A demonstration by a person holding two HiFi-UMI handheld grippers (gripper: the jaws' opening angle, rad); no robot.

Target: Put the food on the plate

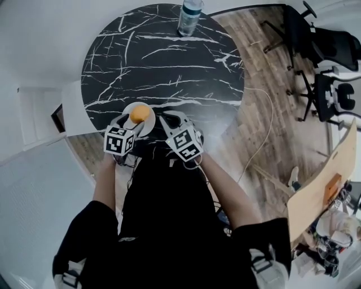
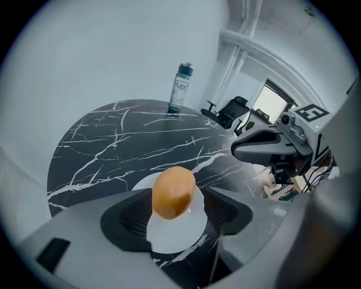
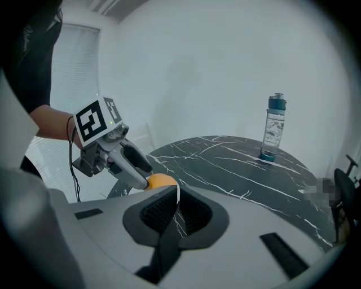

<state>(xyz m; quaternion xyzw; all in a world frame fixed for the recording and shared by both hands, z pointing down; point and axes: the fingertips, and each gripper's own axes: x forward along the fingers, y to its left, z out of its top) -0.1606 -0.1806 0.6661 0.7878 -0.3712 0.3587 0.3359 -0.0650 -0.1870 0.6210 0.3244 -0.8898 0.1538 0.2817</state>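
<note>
An orange-brown, egg-shaped piece of food [image 1: 139, 114] [image 2: 174, 192] [image 3: 159, 180] sits over the middle of a small white plate [image 1: 149, 127] [image 2: 175, 237] at the near edge of the black marble table [image 1: 169, 56]. My left gripper [image 1: 133, 119] [image 2: 177, 211] stands wide around the food. Its left pad is at the food's side, and a sliver of plate shows between the food and the right pad. My right gripper [image 1: 163, 119] [image 2: 234, 152] [image 3: 176, 206] is shut with nothing in it, just right of the plate.
A clear water bottle [image 1: 189, 17] [image 2: 180, 89] [image 3: 274, 128] stands at the table's far edge. Black office chairs [image 1: 321, 62] and a wooden desk [image 1: 321, 197] are off to the right. A thin cable [image 1: 265, 130] runs across the wood floor.
</note>
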